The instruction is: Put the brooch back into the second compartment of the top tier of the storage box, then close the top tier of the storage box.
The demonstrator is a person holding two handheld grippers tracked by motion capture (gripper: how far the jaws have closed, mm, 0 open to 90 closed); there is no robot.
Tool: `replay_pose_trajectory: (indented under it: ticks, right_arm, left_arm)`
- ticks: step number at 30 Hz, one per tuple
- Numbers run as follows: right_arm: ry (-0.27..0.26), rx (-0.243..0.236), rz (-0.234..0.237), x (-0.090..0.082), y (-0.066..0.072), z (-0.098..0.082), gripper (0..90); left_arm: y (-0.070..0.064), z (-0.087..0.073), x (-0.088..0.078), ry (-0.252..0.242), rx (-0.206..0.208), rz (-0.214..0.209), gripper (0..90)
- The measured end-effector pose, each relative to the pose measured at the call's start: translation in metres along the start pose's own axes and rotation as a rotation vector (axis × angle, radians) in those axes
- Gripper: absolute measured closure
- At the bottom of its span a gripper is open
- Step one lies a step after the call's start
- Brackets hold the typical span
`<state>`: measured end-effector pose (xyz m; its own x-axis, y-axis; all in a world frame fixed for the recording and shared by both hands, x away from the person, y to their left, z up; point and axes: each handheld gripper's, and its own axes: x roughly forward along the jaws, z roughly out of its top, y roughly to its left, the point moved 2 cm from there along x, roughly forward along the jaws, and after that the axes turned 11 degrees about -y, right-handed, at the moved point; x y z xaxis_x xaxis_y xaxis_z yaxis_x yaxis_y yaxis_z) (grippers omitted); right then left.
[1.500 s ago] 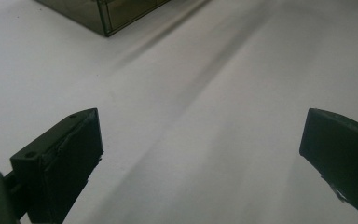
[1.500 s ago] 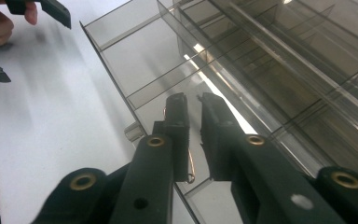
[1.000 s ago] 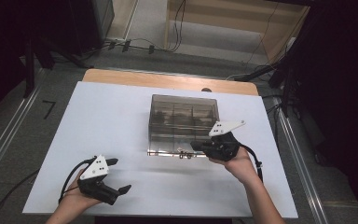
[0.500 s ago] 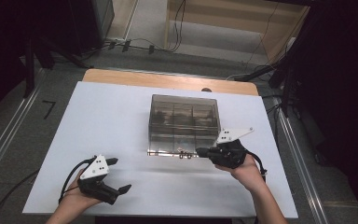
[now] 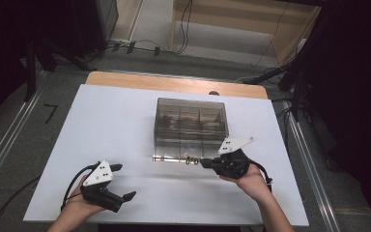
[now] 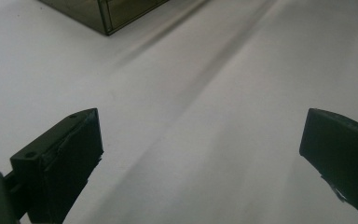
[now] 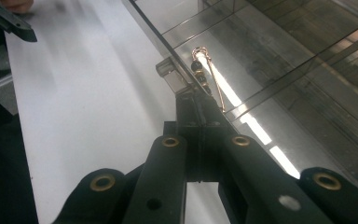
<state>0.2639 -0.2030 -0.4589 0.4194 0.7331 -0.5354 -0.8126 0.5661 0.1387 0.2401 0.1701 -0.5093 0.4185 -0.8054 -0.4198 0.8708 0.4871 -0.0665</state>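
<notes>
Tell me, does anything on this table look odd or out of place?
Little stands out. The smoky clear box sits squarely on the white table. The one curious bit is a small beaded gold trinket at the box's front edge, right at the tips of the shut right gripper; whether it is pinched is unclear. The left gripper rests open, away from it.

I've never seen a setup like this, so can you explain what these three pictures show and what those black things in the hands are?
A person sits at a white table holding a hand-operated gripper in each hand. The high view looks down from above; the other two come from cameras riding on each gripper, looking along its black jaws. On the table stands a smoky clear box with compartments, its lid folded out flat in front. The left gripper rests open, away from the box. The right gripper is shut on a small gold, beaded item at the lid's edge.
</notes>
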Motion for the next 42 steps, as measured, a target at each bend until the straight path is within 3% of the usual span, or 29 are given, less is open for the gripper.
replay_pose_trajectory:
  ticks: [22,35,42]
  right_arm:
    - [0.012,-0.018,-0.003,0.008,0.0037,-0.0007,87.2]
    - [-0.007,-0.026,-0.002,0.0088,0.0049,0.0023,87.3]
    - [-0.013,-0.052,-0.032,0.0103,0.006,0.004,87.4]
  left_arm:
    - [-0.001,-0.0003,0.001,0.006,0.003,-0.005,0.0]
    - [-0.0014,-0.0002,0.0015,0.007,0.003,-0.008,0.0]
    - [-0.0023,0.0002,0.0018,0.006,0.006,-0.009,0.0]
